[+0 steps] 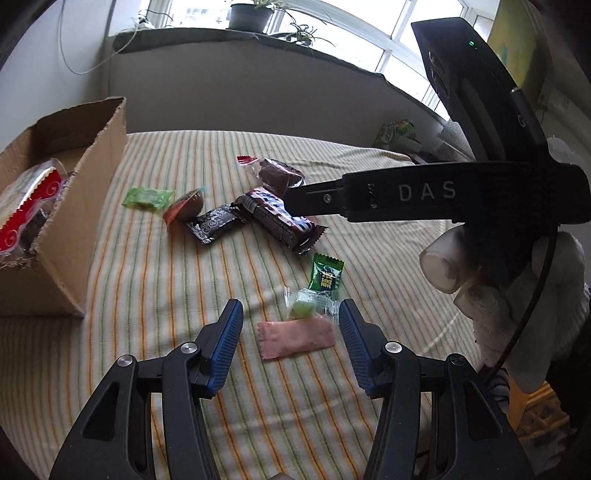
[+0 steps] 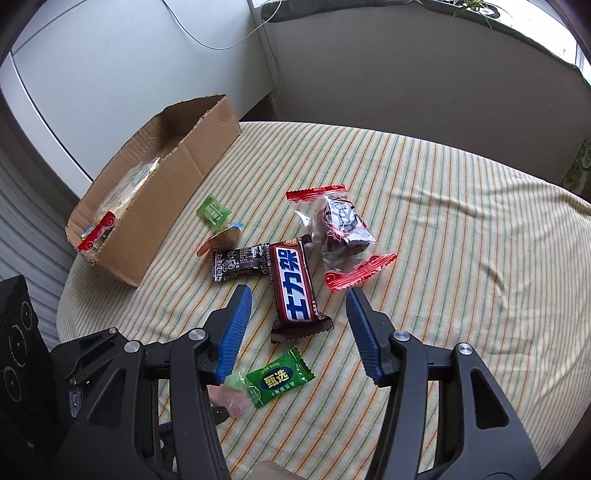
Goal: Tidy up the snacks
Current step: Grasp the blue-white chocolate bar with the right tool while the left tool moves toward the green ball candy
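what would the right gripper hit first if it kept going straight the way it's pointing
Probably the brown chocolate bar with the blue and white label: it lies lengthwise between the open right gripper fingers on the striped tablecloth. Depth is uncertain; the gripper may be above it.

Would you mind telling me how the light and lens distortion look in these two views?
Left wrist view: the window is blown out white, the cardboard box bends near the edge, and the pink wrapper looks soft. Right wrist view: even daylight, readable chocolate bar, and the striped cloth bulges like a dome.
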Motion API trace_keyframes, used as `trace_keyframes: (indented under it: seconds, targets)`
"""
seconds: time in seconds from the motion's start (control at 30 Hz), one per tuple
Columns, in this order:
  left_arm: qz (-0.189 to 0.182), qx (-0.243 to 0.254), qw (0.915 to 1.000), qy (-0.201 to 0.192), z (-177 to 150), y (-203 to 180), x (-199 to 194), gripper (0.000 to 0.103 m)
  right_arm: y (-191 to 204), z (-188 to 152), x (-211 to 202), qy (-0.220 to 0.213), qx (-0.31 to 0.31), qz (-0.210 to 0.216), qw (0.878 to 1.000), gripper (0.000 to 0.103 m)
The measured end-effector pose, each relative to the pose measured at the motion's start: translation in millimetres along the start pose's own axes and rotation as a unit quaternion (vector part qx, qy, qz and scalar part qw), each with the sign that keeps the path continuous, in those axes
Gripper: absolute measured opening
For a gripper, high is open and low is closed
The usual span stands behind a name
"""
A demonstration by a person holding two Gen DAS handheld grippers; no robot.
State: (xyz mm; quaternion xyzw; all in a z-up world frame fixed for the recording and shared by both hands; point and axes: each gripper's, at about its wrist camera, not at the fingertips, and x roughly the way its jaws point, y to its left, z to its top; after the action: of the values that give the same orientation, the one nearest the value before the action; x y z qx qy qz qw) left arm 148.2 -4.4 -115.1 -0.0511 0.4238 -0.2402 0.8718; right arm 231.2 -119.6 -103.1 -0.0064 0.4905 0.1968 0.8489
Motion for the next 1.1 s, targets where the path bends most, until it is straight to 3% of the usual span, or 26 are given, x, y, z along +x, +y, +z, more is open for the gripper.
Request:
trace_keyframes:
  seconds: [0.27,0.67,0.73,0.83,0.97,1.1]
  targets:
    - [0.012,0.001,0.9999,0.008,2.7,-2.3,9.0,0.051,-6.8,3.5,17.9,0.014,0.006,0.013,1.000,0.056]
    - [0.027,-0.004,0.9996,0.005,8.4,-1.1,12.8,0.028,0.9,4.6,29.9,0.025,-0.007,0.018,0.999,0.055]
    - [0.028,-0.007,0.9996,0.005,9.0,0.7,12.5,0.025,2.2,3.9,34.0,0.030,-0.008,0.017,0.999,0.046]
    - [0.028,-0.007,0.9996,0.005,7.5,2.3,10.6,0.023,4.2,2.6,38.0,0.032,-0.013,0.009,0.999,0.043]
    - [0.029,-0.006,0.9996,0.005,7.0,2.2,10.2,0.023,6.0,3.4,38.8,0.029,-0.018,0.000,0.999,0.032]
    - [0.030,-0.006,0.9995,0.004,4.9,1.8,8.8,0.022,7.9,4.8,39.9,0.027,-0.019,-0.006,0.999,0.031]
